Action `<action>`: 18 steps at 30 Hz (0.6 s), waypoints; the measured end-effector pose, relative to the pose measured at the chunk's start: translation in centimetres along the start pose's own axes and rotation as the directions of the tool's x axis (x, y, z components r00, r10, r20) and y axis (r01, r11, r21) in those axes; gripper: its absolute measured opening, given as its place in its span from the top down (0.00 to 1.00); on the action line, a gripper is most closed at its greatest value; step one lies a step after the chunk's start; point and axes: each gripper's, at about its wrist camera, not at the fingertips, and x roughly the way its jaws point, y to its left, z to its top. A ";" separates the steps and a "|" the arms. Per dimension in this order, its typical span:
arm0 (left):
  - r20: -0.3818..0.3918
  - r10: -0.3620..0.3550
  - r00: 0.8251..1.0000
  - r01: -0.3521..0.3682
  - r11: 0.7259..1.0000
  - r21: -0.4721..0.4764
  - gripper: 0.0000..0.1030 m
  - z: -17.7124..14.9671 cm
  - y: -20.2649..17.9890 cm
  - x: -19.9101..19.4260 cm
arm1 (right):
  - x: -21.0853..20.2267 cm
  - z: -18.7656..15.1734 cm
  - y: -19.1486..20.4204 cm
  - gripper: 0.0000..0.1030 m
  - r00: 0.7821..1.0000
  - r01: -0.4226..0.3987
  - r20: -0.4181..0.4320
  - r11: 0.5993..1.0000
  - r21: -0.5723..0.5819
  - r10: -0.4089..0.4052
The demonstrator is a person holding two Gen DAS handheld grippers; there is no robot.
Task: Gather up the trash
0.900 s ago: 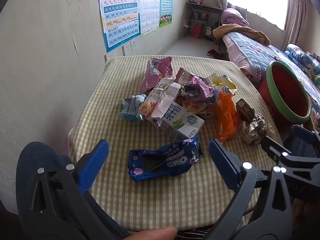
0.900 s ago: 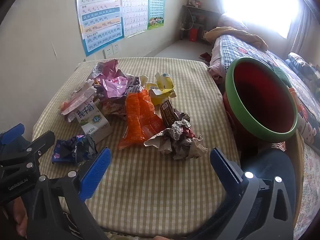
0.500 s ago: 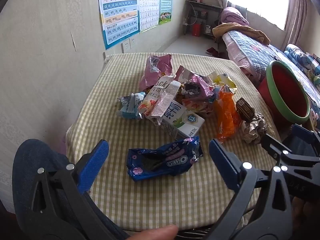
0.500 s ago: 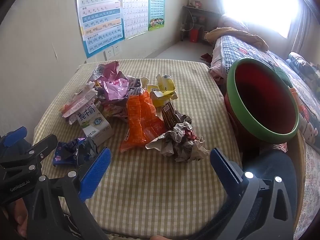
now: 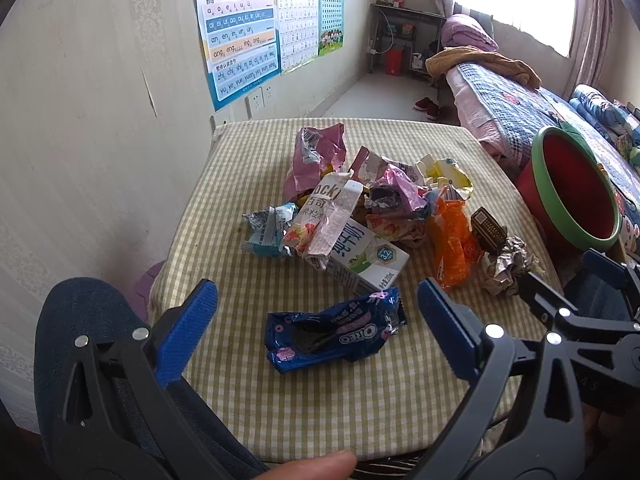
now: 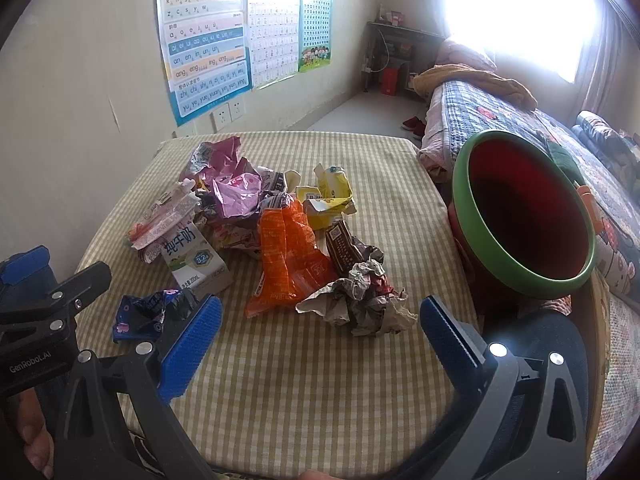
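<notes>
**Claws wide open, nothing held – trash pile untouched, bin off the table edge**

Left claw [image 5: 316,324] is spread to its widest and empty; the Oreo wrapper [image 5: 334,334] lies flat on the table [image 5: 320,400] between its pads but the pads do not touch it. Right claw [image 6: 320,340] is just as wide and also empty, hovering over bare cloth with the paper wad [image 6: 360,304] just beyond its tips.

Everything placed relative to the milk carton [image 5: 362,256]:
- Oreo wrapper: just in front of it, nearest the person.
- Orange bag [image 5: 452,240]: just to its right, then the paper wad further right.
- Pink, yellow and other wrappers: heaped behind and against it.
- Bin [image 5: 572,196]: well to its right, off the table edge, tilted, mouth facing the table. Looks empty as far as its inside shows.

Risks, as I judge them:
- Oreo wrapper is thin and flat – pads could close over it and pinch the checked cloth instead, dragging the cloth and shifting the whole pile.
- Foil is slick; a grip on one corner may slide out on the way to the bin.
- Paper wad is loose and springy, so a shallow pinch could tear off a flap or nudge it off the near edge.
- Both claws sit close together near the front of the table – reaching across could make them collide.
- Bin is tilted beside the edge; a bump from the right claw might tip it, and a light wrapper dropped early could miss the rim.
</notes>
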 end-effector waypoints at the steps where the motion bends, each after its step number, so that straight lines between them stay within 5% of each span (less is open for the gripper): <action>1: 0.001 0.005 1.000 -0.005 1.000 0.002 0.05 -0.2 0.0 0.1 | 0.1 0.0 0.0 0.07 1.000 -0.001 -0.004 1.000 0.000 0.001; 18: -0.028 -0.061 0.998 0.059 0.996 -0.070 0.05 -1.0 1.3 1.6 | 1.1 -0.5 -0.3 0.07 0.999 -0.003 -0.048 1.000 0.025 0.004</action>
